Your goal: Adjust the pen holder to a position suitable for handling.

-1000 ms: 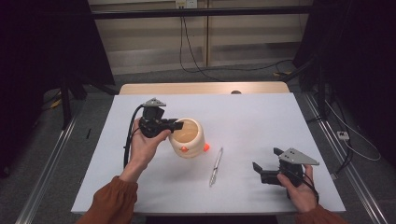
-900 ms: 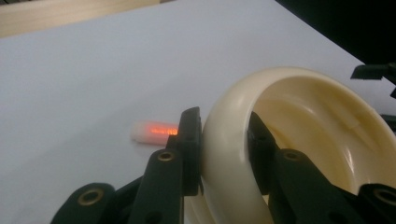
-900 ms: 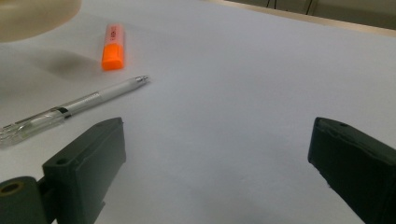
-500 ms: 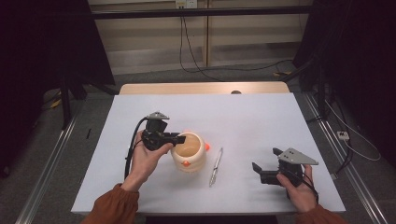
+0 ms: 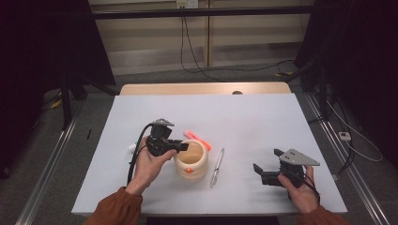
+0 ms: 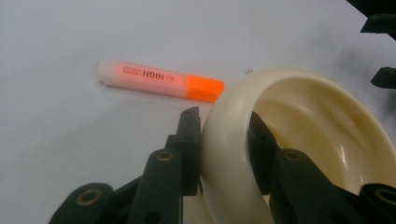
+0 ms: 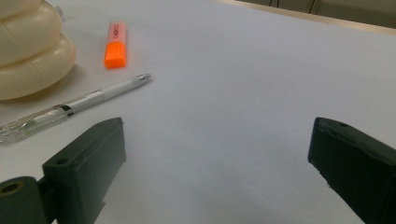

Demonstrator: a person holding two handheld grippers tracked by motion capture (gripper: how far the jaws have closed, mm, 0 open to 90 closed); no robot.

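Observation:
A cream ribbed cup [image 5: 191,161] stands on the white table [image 5: 253,117], left of the middle. My left gripper [image 5: 180,146] is shut on its rim from the left. In the left gripper view the two black jaws of my left gripper [image 6: 224,130] pinch the wall of the cup [image 6: 308,112], one pad outside and one inside. An orange highlighter [image 5: 198,139] [image 6: 159,80] lies just behind the cup. A clear pen [image 5: 217,167] lies right of the cup. My right gripper [image 5: 265,171] [image 7: 217,158] rests open near the front right, nothing between its jaws.
A small white object [image 5: 132,147] lies left of the left hand. In the right gripper view the pen [image 7: 79,102], highlighter [image 7: 116,44] and cup [image 7: 28,51] sit at the far left. The table's front edge runs close under both hands.
The left hand has drawn the cup toward the table's near edge and lower. The highlighter now shows behind the cup. The right gripper has kept still.

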